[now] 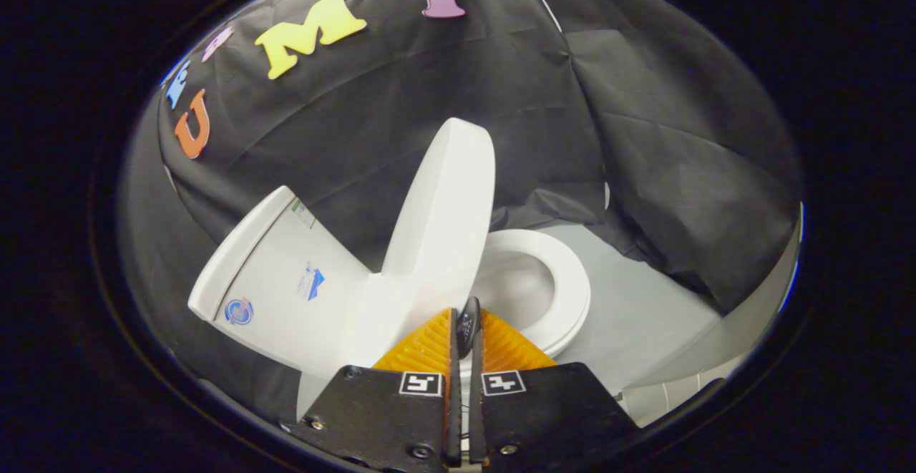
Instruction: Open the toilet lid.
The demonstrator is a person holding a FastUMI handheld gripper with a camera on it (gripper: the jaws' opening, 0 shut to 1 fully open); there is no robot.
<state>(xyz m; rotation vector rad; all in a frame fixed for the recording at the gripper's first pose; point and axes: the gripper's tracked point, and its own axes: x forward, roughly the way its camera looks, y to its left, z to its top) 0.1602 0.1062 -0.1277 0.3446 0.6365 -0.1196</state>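
White toilet lid point(444, 222) raised, bowl point(565, 294) bare, claw point(466, 326) closed.

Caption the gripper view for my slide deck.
Hand-held gripper closed just before the raised toilet lid, seat exposed.

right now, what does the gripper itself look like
The gripper has two wedge-shaped jaws with ribbed faces. Behind each sits a flat plate carrying a square black-and-white marker, with screws near its corners. The jaws stand almost together, pinching a small dark tab by the raised toilet lid.
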